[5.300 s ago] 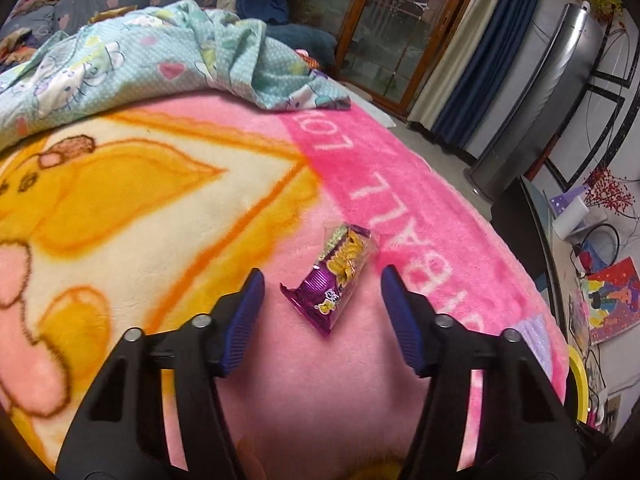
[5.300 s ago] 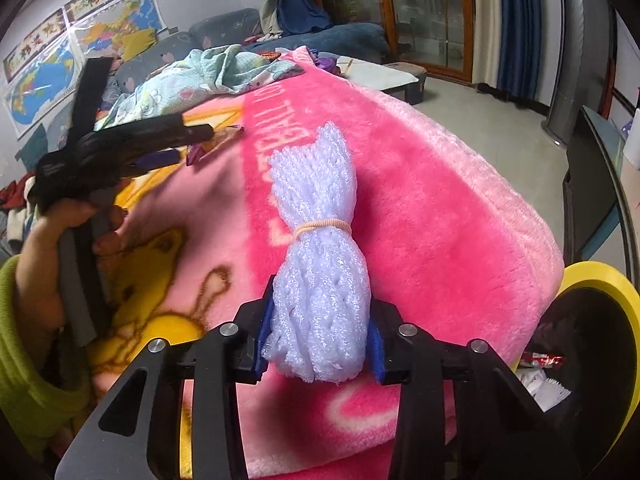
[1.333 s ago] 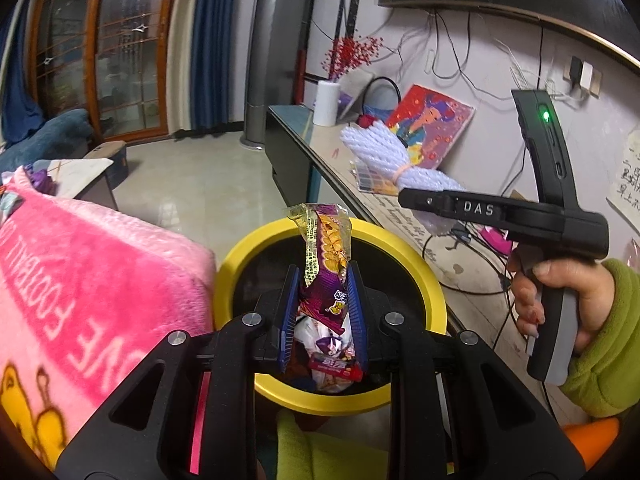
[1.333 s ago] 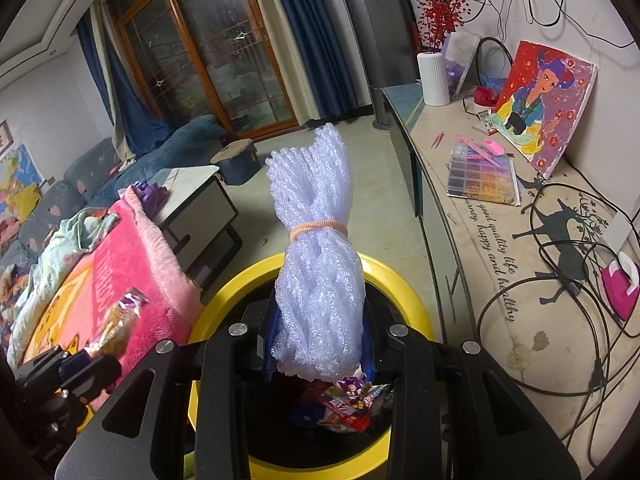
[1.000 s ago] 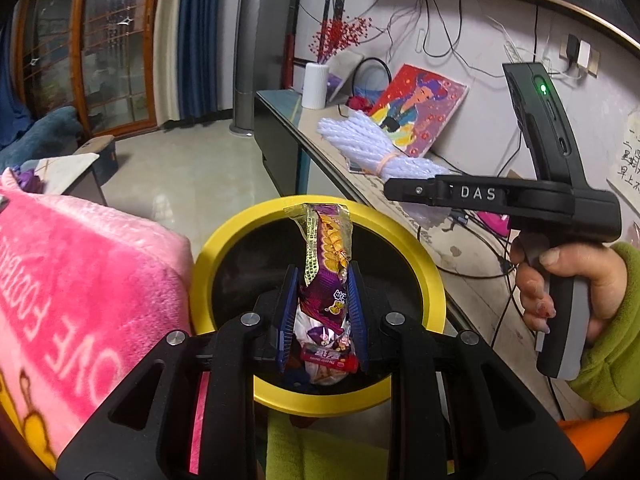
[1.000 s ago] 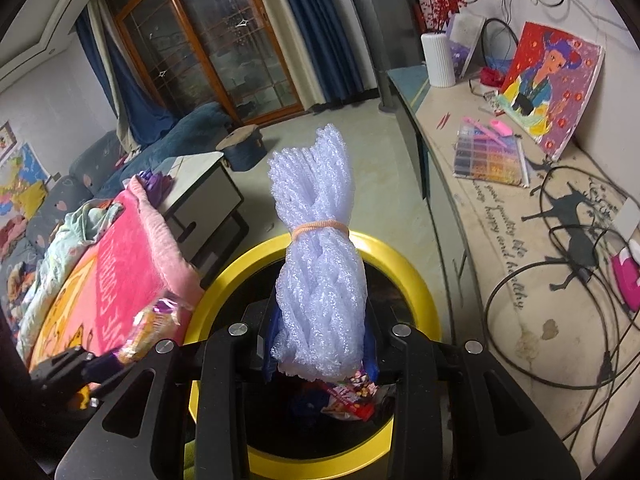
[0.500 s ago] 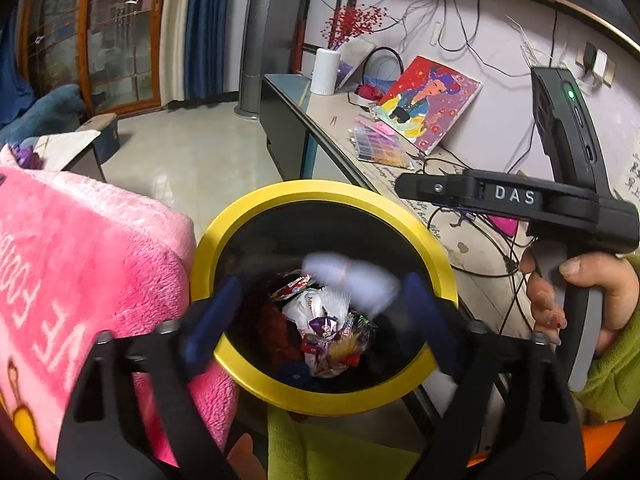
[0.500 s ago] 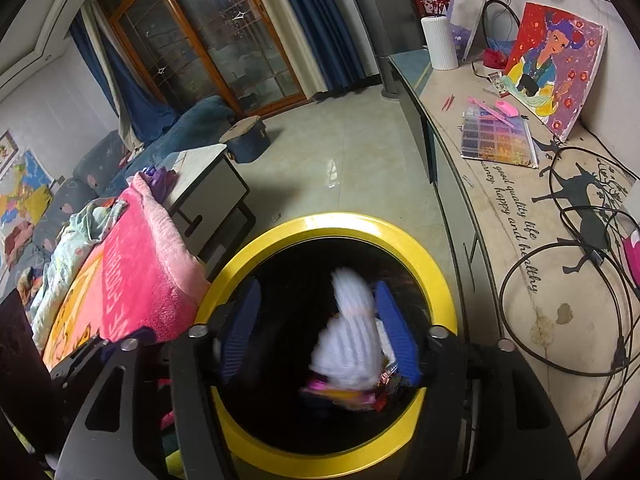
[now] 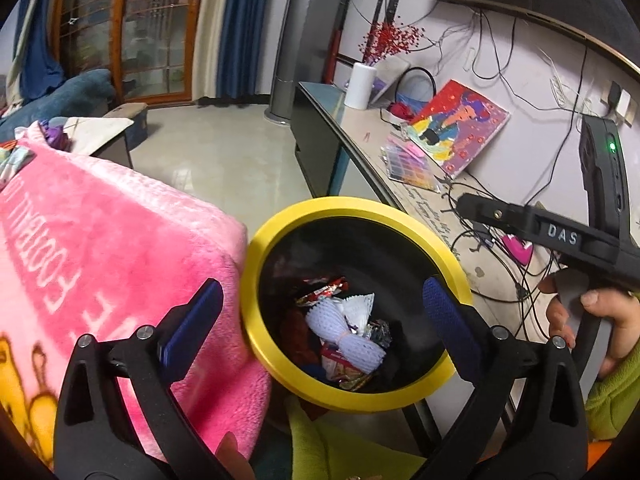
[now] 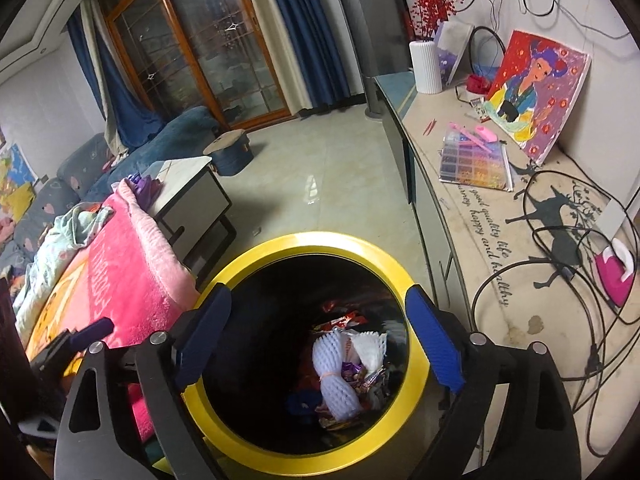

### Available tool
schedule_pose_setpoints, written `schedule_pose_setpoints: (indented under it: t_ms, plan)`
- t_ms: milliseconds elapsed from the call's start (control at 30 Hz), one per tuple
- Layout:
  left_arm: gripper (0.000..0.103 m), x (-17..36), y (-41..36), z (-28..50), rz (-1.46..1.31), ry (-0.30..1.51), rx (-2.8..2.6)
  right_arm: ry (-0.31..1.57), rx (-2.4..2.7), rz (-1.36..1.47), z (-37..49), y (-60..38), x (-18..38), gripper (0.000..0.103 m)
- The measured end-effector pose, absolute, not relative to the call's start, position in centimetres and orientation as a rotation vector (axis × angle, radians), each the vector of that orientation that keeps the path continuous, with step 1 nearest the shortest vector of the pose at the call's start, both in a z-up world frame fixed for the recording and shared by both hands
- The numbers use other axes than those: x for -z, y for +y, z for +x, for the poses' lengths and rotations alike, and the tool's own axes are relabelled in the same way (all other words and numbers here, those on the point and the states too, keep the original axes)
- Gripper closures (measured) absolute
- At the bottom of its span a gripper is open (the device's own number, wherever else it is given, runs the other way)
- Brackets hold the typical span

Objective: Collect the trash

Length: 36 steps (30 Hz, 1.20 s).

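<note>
A black bin with a yellow rim (image 9: 352, 204) (image 10: 312, 238) stands between the pink blanket and the wall shelf. The white foam net (image 9: 344, 340) (image 10: 334, 376) lies in it on top of snack wrappers (image 9: 324, 290), with a bit of purple wrapper (image 10: 352, 369) beside it. My left gripper (image 9: 320, 296) hangs over the bin. Its jaws are opening wide, with nothing between them. My right gripper (image 10: 319, 300) is also above the bin, its jaws opening and nothing held. A hand (image 9: 592, 312) holds the right tool at the right of the left wrist view.
The pink blanket (image 9: 100, 240) (image 10: 132, 280) touches the bin's left side. A long shelf (image 10: 480, 208) on the right carries cables, a painting (image 10: 536, 88), a bead box (image 10: 476, 164) and a white vase (image 10: 426, 66). A low table (image 10: 188, 188) and a blue sofa stand beyond.
Both grippers opened. The purple wrapper left the left gripper and the foam net left the right gripper, and both now lie in the bin. The left gripper shifted a little.
</note>
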<state>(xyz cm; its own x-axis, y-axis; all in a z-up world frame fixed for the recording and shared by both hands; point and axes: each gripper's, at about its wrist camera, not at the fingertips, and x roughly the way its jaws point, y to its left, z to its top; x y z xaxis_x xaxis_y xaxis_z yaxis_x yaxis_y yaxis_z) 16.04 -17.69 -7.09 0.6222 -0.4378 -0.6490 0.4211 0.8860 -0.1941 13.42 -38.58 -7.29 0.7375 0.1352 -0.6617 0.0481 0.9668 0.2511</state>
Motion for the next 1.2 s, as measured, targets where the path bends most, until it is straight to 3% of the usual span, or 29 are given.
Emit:
schedule_pose_setpoints:
  t_ms: [400,1200]
  plan:
    - [0.011,5.4,-14.0,15.9,-0.064,0.725,0.408,0.691,-0.06,0.177,12.3,-35.4,5.0,0.008]
    - [0.011,2.0,-3.2,11.1,-0.084,0.609,0.171,0.622,-0.201,0.007,7.3,-22.1,4.0,0.007]
